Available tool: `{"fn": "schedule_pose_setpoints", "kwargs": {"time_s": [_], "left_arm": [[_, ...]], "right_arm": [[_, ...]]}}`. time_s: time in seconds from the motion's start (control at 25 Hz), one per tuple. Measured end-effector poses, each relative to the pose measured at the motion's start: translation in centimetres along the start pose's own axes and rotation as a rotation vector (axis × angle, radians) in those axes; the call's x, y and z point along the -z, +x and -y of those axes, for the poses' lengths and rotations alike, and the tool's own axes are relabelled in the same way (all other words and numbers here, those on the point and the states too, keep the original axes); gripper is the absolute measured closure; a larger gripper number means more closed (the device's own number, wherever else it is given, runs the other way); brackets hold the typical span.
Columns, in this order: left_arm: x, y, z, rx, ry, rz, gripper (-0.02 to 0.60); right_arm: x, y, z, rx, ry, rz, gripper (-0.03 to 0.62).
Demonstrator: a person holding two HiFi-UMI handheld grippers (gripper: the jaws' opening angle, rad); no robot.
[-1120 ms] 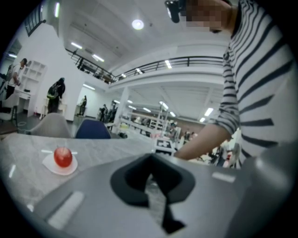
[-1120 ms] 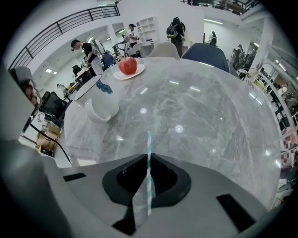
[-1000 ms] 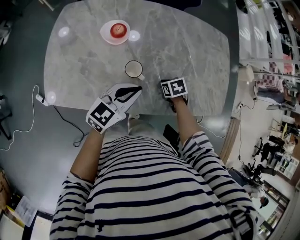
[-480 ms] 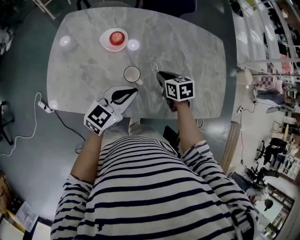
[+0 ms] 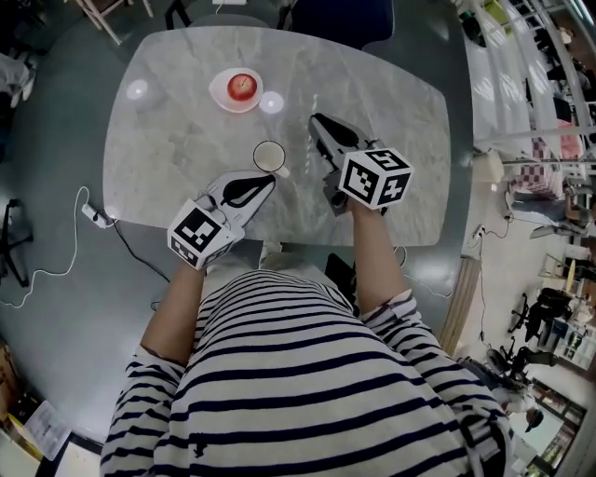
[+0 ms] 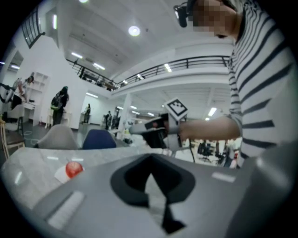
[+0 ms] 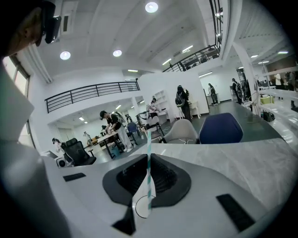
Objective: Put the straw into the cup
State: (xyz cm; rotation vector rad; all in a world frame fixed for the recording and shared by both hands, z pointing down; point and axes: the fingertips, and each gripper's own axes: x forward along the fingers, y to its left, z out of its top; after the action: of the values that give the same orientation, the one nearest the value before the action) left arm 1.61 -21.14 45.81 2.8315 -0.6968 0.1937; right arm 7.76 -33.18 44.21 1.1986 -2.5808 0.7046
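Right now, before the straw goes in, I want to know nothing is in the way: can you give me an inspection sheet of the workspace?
Surface: grey marble table.
Job's things: striped straw held in the right gripper; cup upright, no straw in it.
Clutter: plate with a red fruit, beyond the cup and apart from it.
Grippers: right gripper jaws shut on the straw, just right of the cup; left gripper jaws together, empty, near the table's near edge.
Cables: power strip and white cable on the floor, left.
Surroundings: blue chair; shelving.
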Motion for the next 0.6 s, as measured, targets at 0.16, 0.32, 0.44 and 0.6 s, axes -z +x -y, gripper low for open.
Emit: {"fn": "schedule_pose_setpoints", "kwargs": {"time_s": [0.16, 0.32, 0.44, 0.6], "left_arm": [[-0.3, -0.4, -0.1, -0.007, 0.002, 0.004, 0.574], [-0.8, -0.9, -0.5, -0.021, -0.007, 0.020, 0.574], [-0.9, -1.3, -1.0, -0.033, -0.011, 0.026, 0.575], [-0.7, -1.7, -1.2, -0.040, -0.016, 0.022, 0.574]], "right_arm": [[-1.8, 0.4, -1.7, -0.040, -0.044, 0.062, 0.569], [-2.5, 0.9, -2.9, -0.065, -0.076, 0.104, 0.569], [-2.8, 1.5, -3.6, -0.085, -0.088, 0.131, 0.569], [-3.2, 1.9, -4.4, -0.110, -0.098, 0.191, 0.569]]}}
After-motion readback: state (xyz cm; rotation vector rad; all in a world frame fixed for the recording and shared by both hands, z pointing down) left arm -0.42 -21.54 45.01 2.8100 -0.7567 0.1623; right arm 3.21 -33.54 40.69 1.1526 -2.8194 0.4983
